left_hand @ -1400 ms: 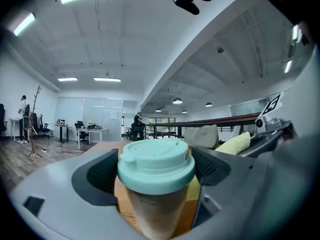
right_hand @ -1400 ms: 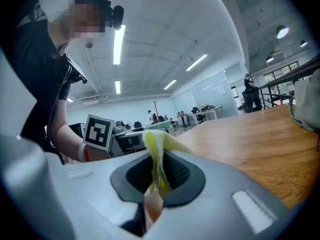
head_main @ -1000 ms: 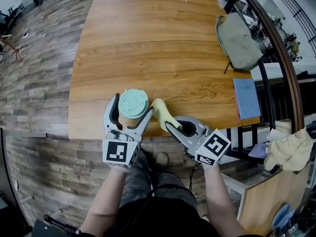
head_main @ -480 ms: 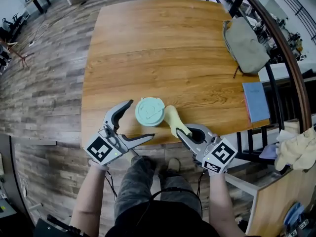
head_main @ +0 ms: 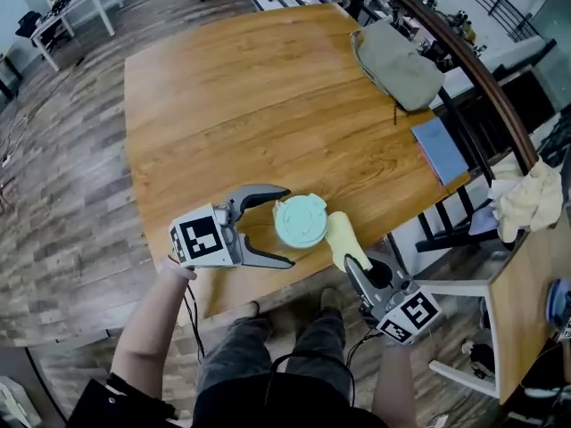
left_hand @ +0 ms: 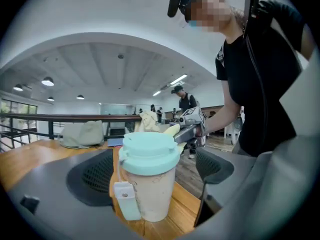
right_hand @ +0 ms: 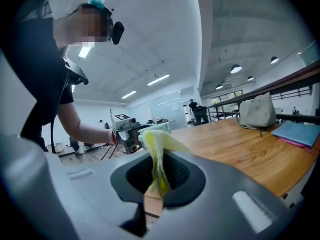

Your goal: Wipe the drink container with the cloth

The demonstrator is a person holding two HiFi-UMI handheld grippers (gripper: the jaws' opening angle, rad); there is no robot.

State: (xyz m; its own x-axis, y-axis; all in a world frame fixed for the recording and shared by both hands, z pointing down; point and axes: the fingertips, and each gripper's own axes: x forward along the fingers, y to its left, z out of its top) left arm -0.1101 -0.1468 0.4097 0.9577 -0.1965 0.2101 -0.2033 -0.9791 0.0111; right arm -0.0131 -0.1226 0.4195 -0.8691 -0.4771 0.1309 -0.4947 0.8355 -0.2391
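The wooden table (head_main: 232, 105) fills most of the head view, and the grippers cover part of its near edge. A grey-green bag (head_main: 397, 65) is slumped at the far right side by the railing. A blue book (head_main: 439, 150) lies flat on the right corner, well apart from everything else.

The left gripper (head_main: 287, 226) lies level, pointing in from the left with its jaws spread wide. They've just been opening. The cup stands between them, and the left gripper view shows a gap on both sides, so neither pad (left_hand: 95, 176) presses on it. The right gripper (head_main: 355, 267) comes in from the near right, clamped on the cloth. Its own view shows the yellow fabric pinched between the jaws.

The cup (head_main: 301, 221) stands upright near the table's front edge. From above only the mint lid (head_main: 301, 219) shows and the body is hidden under it. The left gripper view shows a tan body with a mint tab (left_hand: 125, 204) hanging down the side.

The cloth (head_main: 342, 239) sticks out of the right jaws toward the cup, with its free end right up by the lid. Can't tell if it actually touches. In the right gripper view it blocks almost all of the cup.
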